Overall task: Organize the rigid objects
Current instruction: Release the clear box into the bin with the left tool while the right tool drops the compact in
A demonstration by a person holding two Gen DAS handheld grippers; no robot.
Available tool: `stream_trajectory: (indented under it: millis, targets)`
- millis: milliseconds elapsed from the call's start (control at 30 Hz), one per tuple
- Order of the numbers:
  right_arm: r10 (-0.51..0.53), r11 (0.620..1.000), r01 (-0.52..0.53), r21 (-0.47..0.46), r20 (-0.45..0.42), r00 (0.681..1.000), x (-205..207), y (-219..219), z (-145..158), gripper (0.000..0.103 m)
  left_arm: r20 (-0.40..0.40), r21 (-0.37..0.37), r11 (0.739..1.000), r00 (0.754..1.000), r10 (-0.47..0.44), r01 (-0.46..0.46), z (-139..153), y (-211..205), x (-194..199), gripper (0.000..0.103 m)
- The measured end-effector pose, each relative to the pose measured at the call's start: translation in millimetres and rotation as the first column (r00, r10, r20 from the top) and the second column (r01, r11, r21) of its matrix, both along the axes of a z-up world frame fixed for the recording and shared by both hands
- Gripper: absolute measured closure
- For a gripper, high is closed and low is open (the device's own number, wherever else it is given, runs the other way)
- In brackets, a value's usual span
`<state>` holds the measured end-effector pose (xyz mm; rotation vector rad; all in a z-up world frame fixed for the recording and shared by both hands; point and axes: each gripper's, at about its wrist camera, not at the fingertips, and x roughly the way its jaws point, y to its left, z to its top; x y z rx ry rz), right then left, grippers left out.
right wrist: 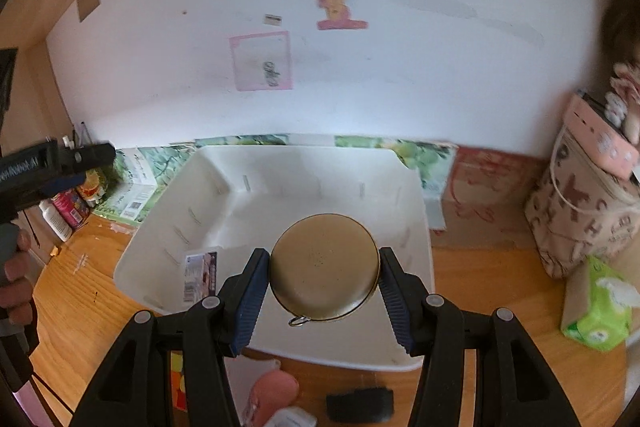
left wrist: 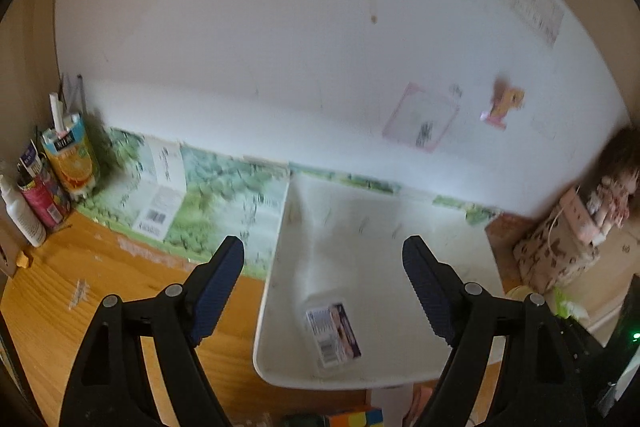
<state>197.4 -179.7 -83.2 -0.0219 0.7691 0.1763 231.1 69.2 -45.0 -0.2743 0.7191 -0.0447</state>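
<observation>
Brass-coloured round tin (right wrist: 324, 267) clamped in the right gripper (right wrist: 324, 293), held over the white bin (right wrist: 416, 211).

In the right wrist view the tin sits at frame centre, pinched at its left and right edges by the blue ribbed pads (right wrist: 250, 297), a small metal ring hanging from its lower rim. Behind and below it the bin stands on the wooden desk (right wrist: 80, 291), with a small printed box (right wrist: 199, 277) lying inside at its lower-left corner. The left gripper (left wrist: 323, 291) stands wide with nothing between its pads; through the gap, in the left wrist view, the same box (left wrist: 333, 335) lies on the bin floor (left wrist: 360, 267). A colourful cube (left wrist: 356, 419) shows at the bottom edge there. At the far left of the right wrist view, a hand (right wrist: 14, 279) grips the other tool's handle.
</observation>
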Motion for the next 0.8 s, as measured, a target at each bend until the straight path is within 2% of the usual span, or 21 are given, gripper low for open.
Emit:
stream_trajectory:
  millis: [167,300,367,400,500,600,800]
  targets:
    - [0.006,1.0,-0.007,0.017,0.038,0.999,3.1,3.6,-2.6,0.048,0.086,0.001,1.0,0.996,0.023,-0.023,7.3,3.8,-9.1,0.019]
    - [0.019,0.999,-0.02,0.025,0.041,0.999,5.0,4.0,-4.5,0.048,0.089,-0.013,1.0,0.996,0.025,-0.024,6.4,4.0,-9.0,0.019]
    - [0.014,1.0,-0.015,0.024,0.04,0.999,6.1,3.1,-4.9,0.043,0.088,-0.024,0.999,0.996,0.023,-0.021,6.4,4.2,-8.7,0.019]
    - [0.009,1.0,-0.011,0.028,0.045,0.999,5.8,1.9,-4.5,0.036,0.089,-0.025,1.0,0.996,0.021,-0.018,6.7,3.6,-9.1,0.019]
    - [-0.003,0.999,0.001,0.035,0.051,0.999,4.1,-0.9,-3.1,0.033,0.09,-0.021,1.0,0.996,0.011,-0.009,9.1,1.3,-11.4,0.019]
    - [-0.021,0.999,0.019,0.038,0.058,0.998,0.1,-3.9,1.2,0.026,0.105,-0.011,1.0,0.994,0.002,-0.001,14.4,0.5,-18.9,0.019]
    - [-0.06,0.997,0.055,0.049,0.105,0.993,-18.5,-6.2,20.6,0.023,0.162,-0.013,1.0,0.987,0.008,-0.007,33.3,7.3,-45.6,0.019]
